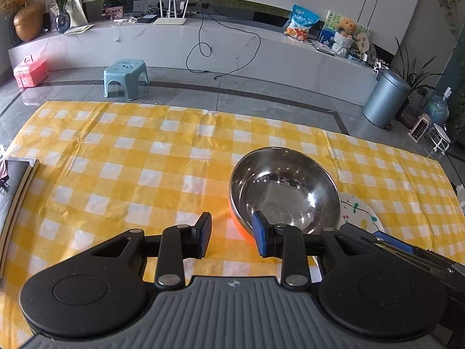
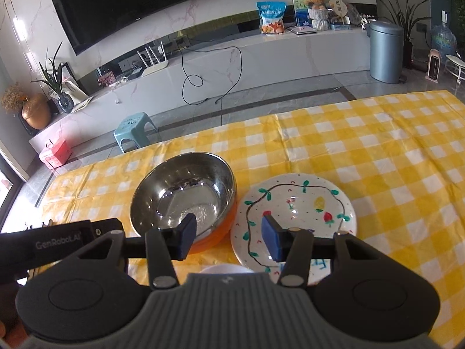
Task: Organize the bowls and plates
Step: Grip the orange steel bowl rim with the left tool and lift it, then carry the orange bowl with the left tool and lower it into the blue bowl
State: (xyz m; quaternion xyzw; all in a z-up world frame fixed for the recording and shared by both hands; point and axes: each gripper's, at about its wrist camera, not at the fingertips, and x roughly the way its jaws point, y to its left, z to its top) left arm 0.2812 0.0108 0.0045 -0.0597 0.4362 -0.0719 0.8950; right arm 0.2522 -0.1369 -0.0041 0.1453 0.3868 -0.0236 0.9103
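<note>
A steel bowl with an orange outside (image 1: 286,192) (image 2: 186,192) sits on the yellow checked tablecloth (image 1: 122,157) (image 2: 377,145). A white painted plate (image 2: 302,203) lies just right of it; its edge shows in the left wrist view (image 1: 360,215). My left gripper (image 1: 232,234) is open and empty, its right finger at the bowl's near rim. My right gripper (image 2: 228,237) is open and empty, above the gap between bowl and plate. A small white object (image 2: 223,269) shows partly under the right gripper.
A dark book or tray (image 1: 14,192) lies at the table's left edge. Beyond the table are a blue stool (image 1: 125,77), a pink box (image 1: 30,71), a grey bin (image 1: 385,99) and a long TV bench (image 1: 203,40).
</note>
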